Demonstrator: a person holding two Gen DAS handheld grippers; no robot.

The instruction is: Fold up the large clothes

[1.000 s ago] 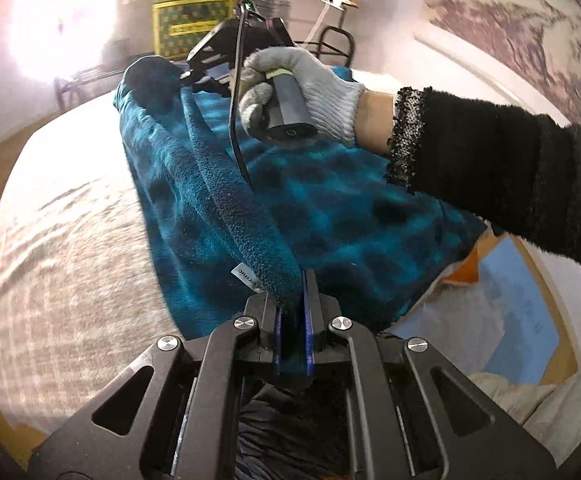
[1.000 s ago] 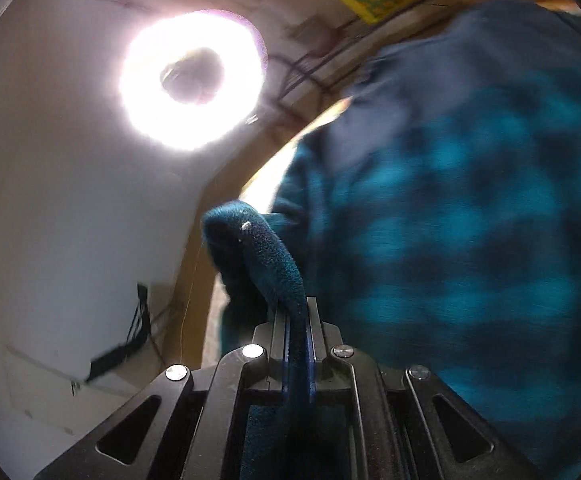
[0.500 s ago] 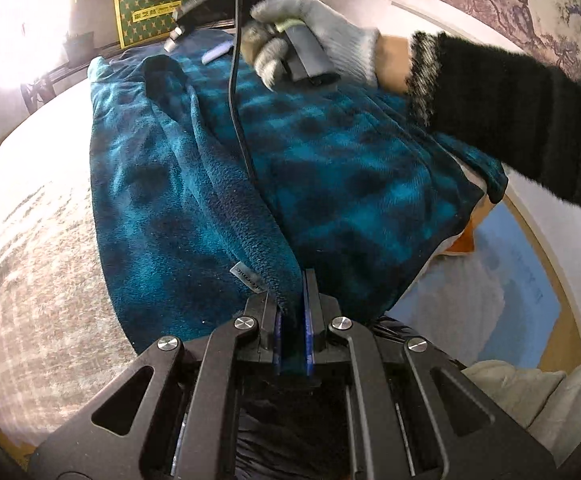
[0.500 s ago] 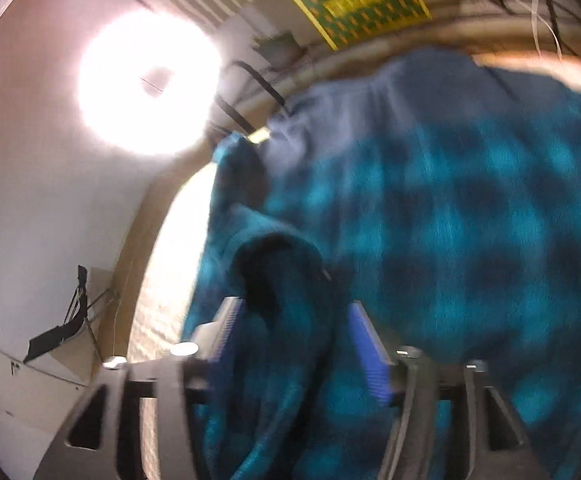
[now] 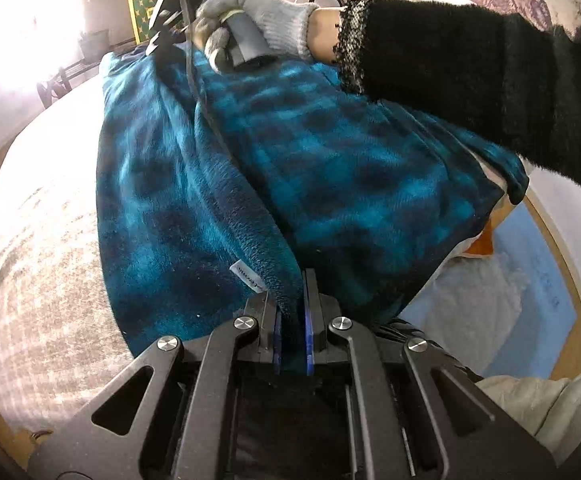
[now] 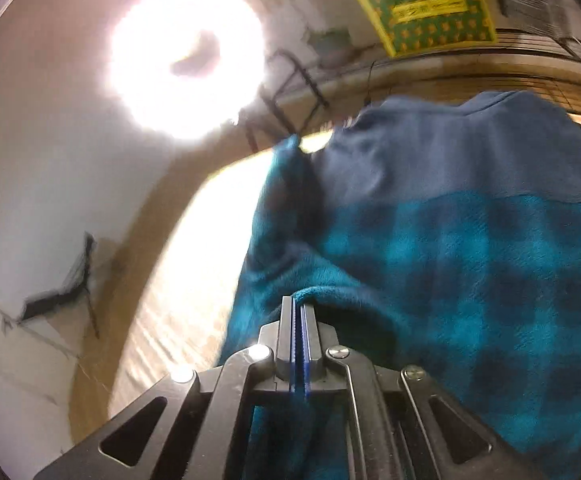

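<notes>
A large teal and dark blue plaid fleece garment [image 5: 330, 168] lies spread on a pale woven surface [image 5: 38, 248]. My left gripper [image 5: 292, 312] is shut on a folded edge of it, next to a small white label [image 5: 248, 278]. My right gripper [image 6: 299, 320] has its jaws together with nothing clearly between them; the fleece [image 6: 470, 280] lies just under and ahead of the tips. In the left wrist view the right gripper's body [image 5: 178, 20] is held by a grey-gloved hand [image 5: 250, 20] over the far end of the garment. A plain navy panel [image 6: 450, 152] forms the garment's far end.
A bright lamp [image 6: 186, 60] glares at the far left. A yellow and green patterned box [image 6: 422, 4] stands at the back with a dark metal rack. A blue and white sheet [image 5: 510, 280] and an orange piece [image 5: 486, 240] lie to the right of the garment.
My right gripper opened, let go of the fleece edge, then shut again empty above the garment. The garment's far end dropped flat. My left gripper kept its hold.
</notes>
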